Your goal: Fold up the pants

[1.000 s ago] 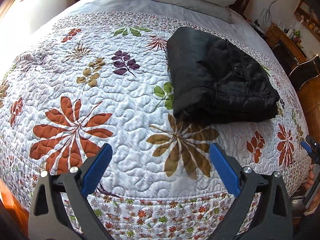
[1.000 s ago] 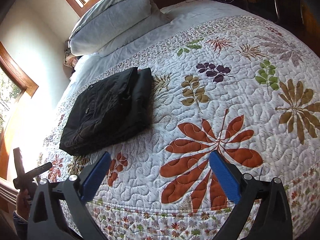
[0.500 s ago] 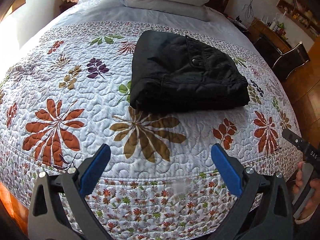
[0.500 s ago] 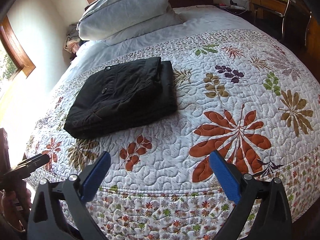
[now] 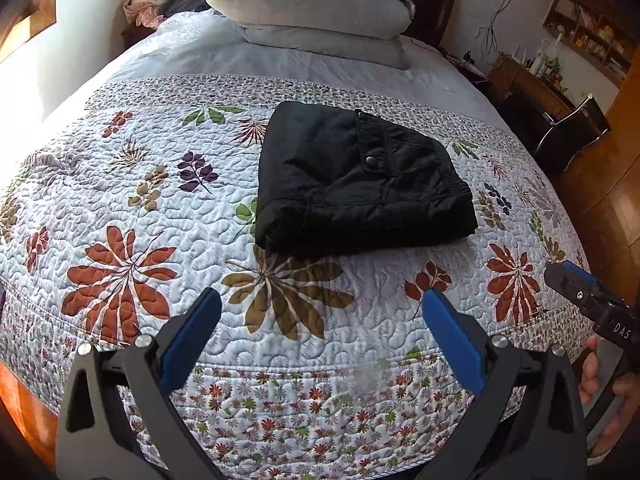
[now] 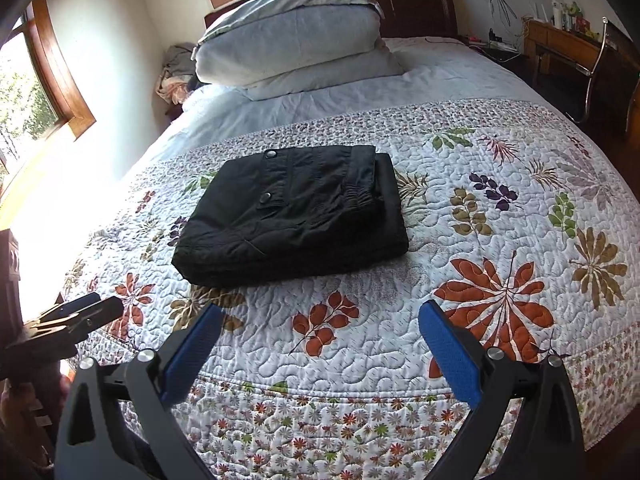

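Pants [image 5: 360,176] folded in a black stack on quilt [image 5: 120,184], at 12 o'clock, well apart from both grippers. Left gripper [image 5: 320,332] and right gripper [image 6: 320,340] jaws spread wide, holding nothing.

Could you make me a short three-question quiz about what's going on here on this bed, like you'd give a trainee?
1. True or false: the black pants lie unfolded, legs stretched across the quilt.
2. Which is right? A) the left gripper is clamped on the pants; B) both the left gripper and the right gripper are open and hold nothing; C) the right gripper holds a pillow.
3. Fill in: behind the pants, at the head of the bed, ___ pillows are stacked.

Key
1. False: they sit in a compact folded bundle.
2. B: both hang open near the foot of the bed, apart from the pants.
3. Two.
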